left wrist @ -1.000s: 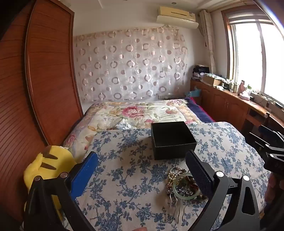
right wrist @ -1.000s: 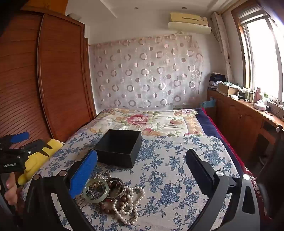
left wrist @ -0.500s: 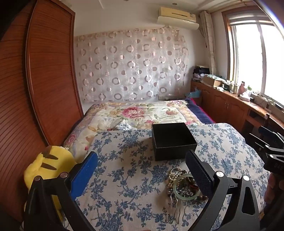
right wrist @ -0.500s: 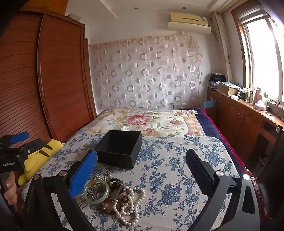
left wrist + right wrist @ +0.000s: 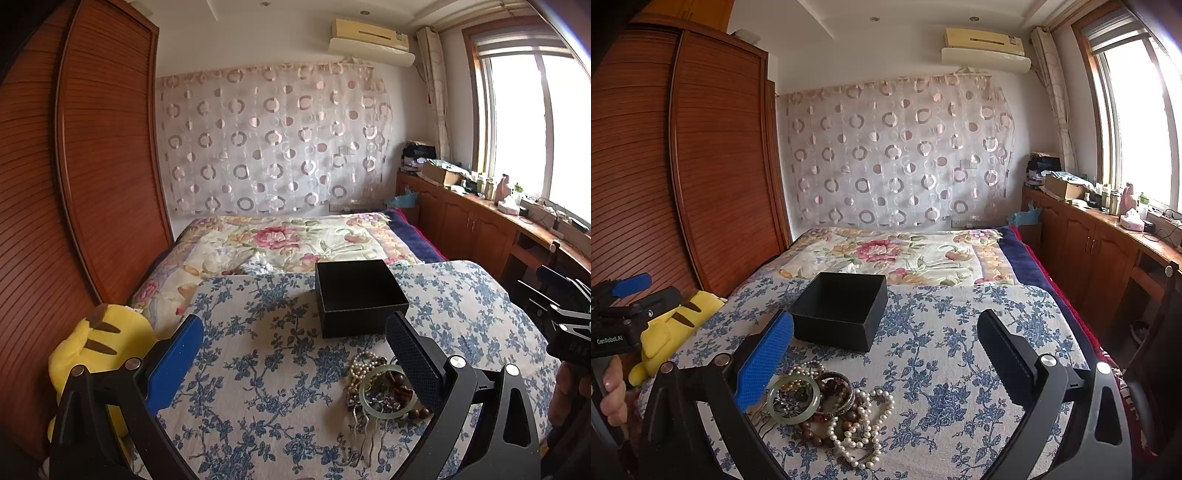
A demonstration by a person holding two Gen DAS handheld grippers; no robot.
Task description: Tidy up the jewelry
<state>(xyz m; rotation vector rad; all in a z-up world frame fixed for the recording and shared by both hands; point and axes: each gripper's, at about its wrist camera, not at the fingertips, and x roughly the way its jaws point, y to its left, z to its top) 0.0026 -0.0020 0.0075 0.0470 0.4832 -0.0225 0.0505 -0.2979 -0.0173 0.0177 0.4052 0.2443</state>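
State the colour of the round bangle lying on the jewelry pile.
Pale translucent green, jade-like round bangle; clearest in the right wrist view.

**Open cloth to the left and right, box and pile in the middle**

The bed offers bare blue-flowered cloth right of the jewelry pile, and the right tool hangs over that stretch with its jaws wide apart. Left of the pile, seen from the left wrist, more bare cloth lies under the left tool, also spread wide. The open black box stands just behind the pile, its near wall an upright barrier. A yellow plush crowds the bed's left edge against the wardrobe. A cabinet lines the right side.
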